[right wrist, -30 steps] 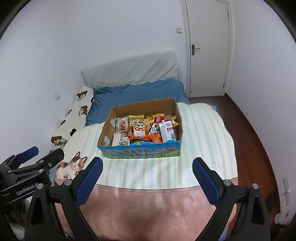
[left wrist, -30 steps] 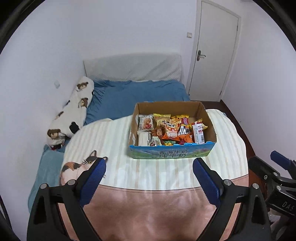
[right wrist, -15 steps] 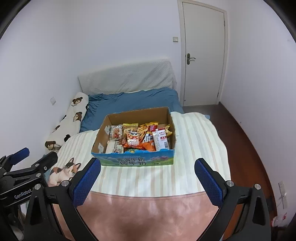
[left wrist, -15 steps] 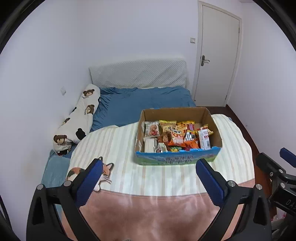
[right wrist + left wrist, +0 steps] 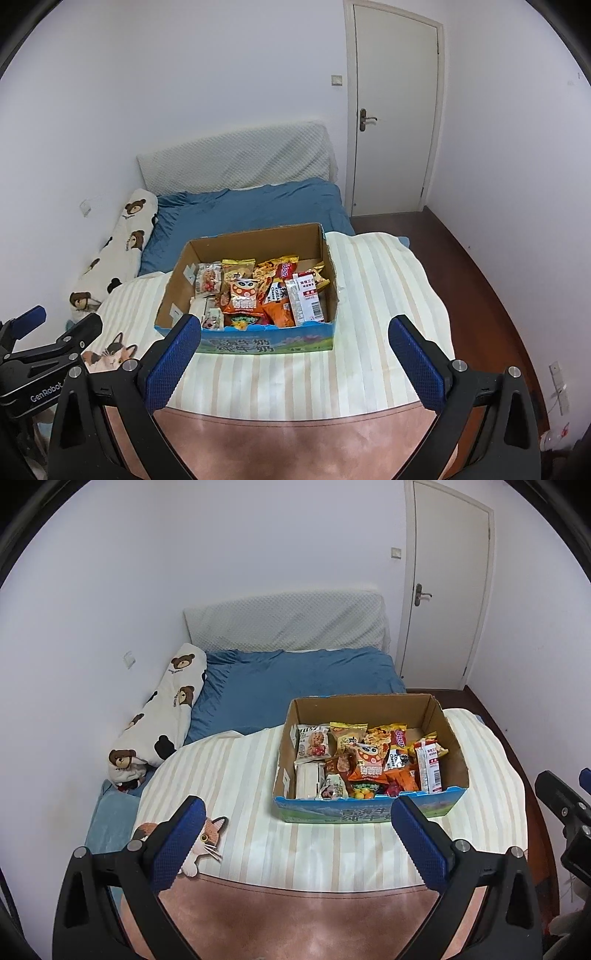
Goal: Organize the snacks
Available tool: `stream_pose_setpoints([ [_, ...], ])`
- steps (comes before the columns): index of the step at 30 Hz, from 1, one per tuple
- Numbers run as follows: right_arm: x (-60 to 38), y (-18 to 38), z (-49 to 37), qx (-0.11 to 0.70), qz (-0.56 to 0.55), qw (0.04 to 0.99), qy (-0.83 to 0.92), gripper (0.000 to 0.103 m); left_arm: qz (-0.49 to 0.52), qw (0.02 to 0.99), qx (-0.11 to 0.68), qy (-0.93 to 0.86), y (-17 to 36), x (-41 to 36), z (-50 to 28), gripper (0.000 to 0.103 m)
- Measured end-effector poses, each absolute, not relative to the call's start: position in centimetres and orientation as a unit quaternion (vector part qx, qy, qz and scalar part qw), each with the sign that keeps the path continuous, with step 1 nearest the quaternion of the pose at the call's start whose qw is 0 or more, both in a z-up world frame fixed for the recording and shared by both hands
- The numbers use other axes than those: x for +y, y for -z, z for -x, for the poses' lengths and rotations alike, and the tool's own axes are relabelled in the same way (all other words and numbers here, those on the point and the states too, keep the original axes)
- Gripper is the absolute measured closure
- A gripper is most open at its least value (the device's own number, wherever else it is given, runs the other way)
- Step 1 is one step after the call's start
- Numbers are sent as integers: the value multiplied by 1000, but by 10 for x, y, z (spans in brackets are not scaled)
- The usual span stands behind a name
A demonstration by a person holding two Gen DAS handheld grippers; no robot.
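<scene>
Snack packets (image 5: 266, 291) all heaped in the cardboard box (image 5: 369, 810) on the striped bedspread ahead of both wide-open, empty tools, left (image 5: 297, 843) and right (image 5: 293, 360); none loose outside; fits either gathered-up or awaiting sorting.

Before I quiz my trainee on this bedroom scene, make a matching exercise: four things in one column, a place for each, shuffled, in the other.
1. cardboard box
2. bear-print bolster
3. door
4. cat picture

A. against the left wall
B. on the striped cloth, holding snacks
C. shut, far right corner
D. near left edge of the cloth

Pairs: 1-B, 2-A, 3-C, 4-D
</scene>
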State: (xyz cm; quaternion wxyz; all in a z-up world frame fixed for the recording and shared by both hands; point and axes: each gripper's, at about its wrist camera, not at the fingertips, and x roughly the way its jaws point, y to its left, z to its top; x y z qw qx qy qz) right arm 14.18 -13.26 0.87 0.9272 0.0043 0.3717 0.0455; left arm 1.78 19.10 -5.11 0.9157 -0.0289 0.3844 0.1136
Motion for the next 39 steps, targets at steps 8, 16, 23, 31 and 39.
stream_pose_setpoints([
  [8,-135,6,-155,385,-6,922,-36,0,24,910,400,-107,63,189,-34,0],
  [16,-137,12,-159,390,-5,920,-30,0,24,909,404,-99,66,184,-42,0],
  [23,-141,14,-160,394,-8,919,-27,0,23,909,404,-96,66,182,-43,0],
  [31,-140,19,-160,395,-3,918,-28,0,19,910,403,-93,66,182,-45,0],
  [39,-139,21,-160,396,-2,918,-29,0,9,914,395,-89,62,176,-44,0],
])
